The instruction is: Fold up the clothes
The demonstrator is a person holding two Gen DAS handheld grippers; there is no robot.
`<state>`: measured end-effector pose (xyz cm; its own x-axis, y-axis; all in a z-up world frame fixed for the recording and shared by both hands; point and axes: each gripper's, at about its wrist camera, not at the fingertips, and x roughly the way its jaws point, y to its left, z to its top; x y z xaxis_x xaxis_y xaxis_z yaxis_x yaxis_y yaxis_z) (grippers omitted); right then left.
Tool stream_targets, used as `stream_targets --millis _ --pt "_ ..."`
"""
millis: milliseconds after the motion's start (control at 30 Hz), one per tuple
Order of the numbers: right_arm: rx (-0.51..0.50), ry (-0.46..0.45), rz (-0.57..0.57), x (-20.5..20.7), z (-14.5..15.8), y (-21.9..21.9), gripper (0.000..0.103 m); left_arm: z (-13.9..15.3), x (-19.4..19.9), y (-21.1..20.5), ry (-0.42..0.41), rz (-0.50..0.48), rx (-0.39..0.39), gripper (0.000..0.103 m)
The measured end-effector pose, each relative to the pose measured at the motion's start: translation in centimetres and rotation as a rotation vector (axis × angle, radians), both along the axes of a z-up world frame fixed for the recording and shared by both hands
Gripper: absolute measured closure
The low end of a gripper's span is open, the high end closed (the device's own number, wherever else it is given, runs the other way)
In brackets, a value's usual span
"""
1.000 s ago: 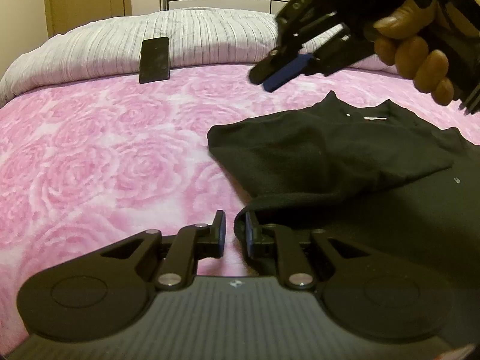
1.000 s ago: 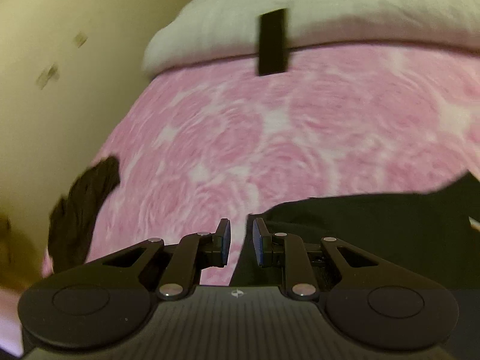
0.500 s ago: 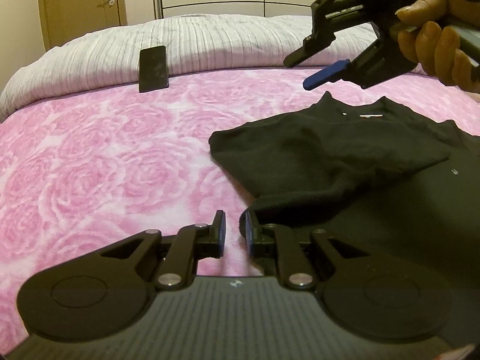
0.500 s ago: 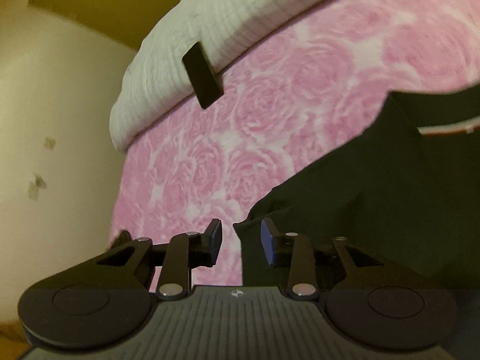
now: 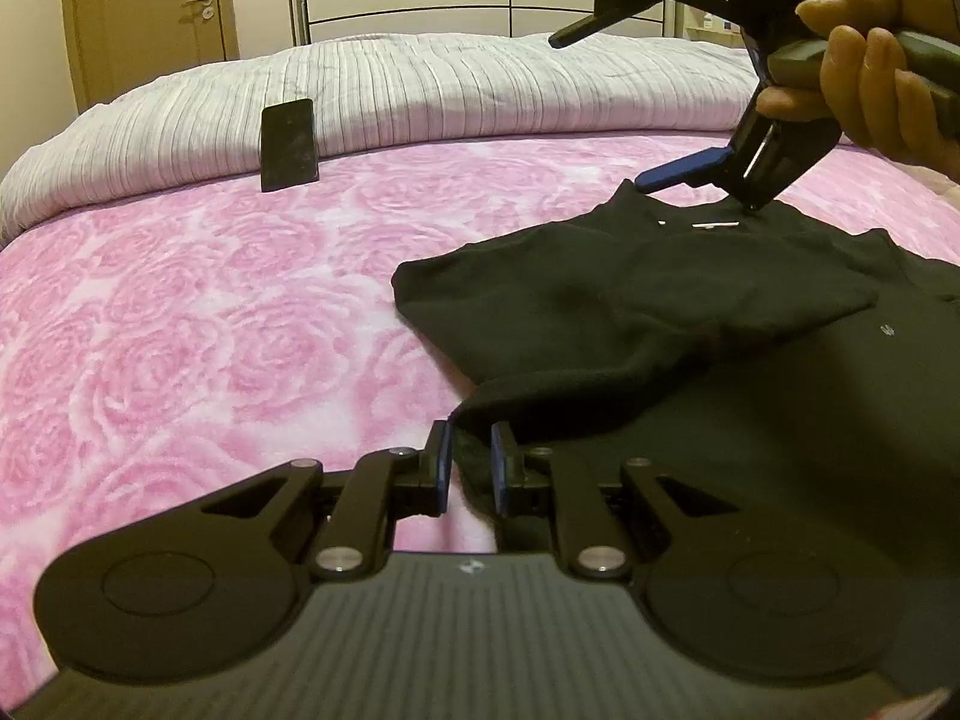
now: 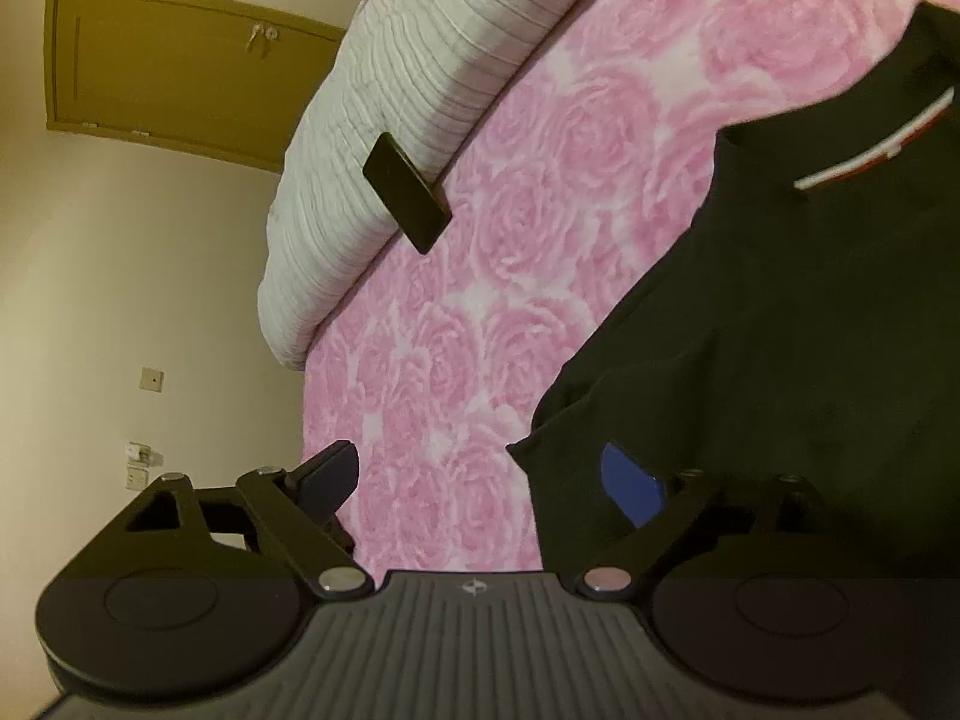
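A black shirt (image 5: 630, 312) lies partly folded on the pink rose bedspread (image 5: 180, 330), collar with a white label at the far side. My left gripper (image 5: 468, 462) is shut on the shirt's near edge, black cloth pinched between the blue pads. My right gripper (image 5: 606, 102) is open and empty, hovering above the collar; its lower blue finger (image 5: 684, 168) is just over the cloth. In the right wrist view the right gripper (image 6: 480, 474) is wide open over the shirt (image 6: 780, 330) and its left edge.
A black phone (image 5: 288, 144) leans against the white striped duvet (image 5: 480, 90) at the head of the bed; it also shows in the right wrist view (image 6: 405, 192). A wooden door (image 5: 150, 18) and wall are beyond the bed.
My right gripper has opened wide and moved right and down toward the shirt's collar. My left gripper has stayed shut on the shirt's near edge.
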<state>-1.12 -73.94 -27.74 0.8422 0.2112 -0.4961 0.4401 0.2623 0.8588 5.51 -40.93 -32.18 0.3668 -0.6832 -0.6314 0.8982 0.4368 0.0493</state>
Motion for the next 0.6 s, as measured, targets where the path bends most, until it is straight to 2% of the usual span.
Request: stream_targets --millis 67,133,333,400,467,500,567,600 --pt "0.024 -0.014 -0.023 -0.4 -0.2 0.0 0.010 0.0 0.0 0.1 -0.002 0.000 0.000 0.091" --pt "0.013 -0.009 -0.045 -0.7 -0.2 0.0 0.000 -0.1 0.0 0.0 -0.003 0.000 0.000 0.091" --pt "-0.029 0.033 -0.079 -1.1 -0.1 0.0 0.000 -0.1 0.1 0.1 -0.003 0.003 -0.001 0.091" --pt "-0.014 0.030 -0.097 -1.2 -0.3 -0.1 0.001 -0.1 0.1 0.1 -0.003 0.002 -0.001 0.091" --pt "-0.003 0.033 -0.104 -1.4 -0.4 -0.2 0.017 -0.1 0.1 0.1 -0.004 0.001 -0.002 0.091" --pt "-0.021 0.047 -0.086 -1.2 -0.3 -0.2 0.021 -0.1 0.1 0.1 -0.005 0.000 -0.003 0.091" --pt "-0.105 0.087 -0.022 -0.6 0.4 0.2 0.043 -0.1 0.1 0.2 -0.006 -0.001 -0.003 0.091" --pt "-0.161 0.108 0.014 -0.4 0.8 0.5 0.050 -0.2 0.1 0.2 -0.005 -0.002 -0.002 0.091"
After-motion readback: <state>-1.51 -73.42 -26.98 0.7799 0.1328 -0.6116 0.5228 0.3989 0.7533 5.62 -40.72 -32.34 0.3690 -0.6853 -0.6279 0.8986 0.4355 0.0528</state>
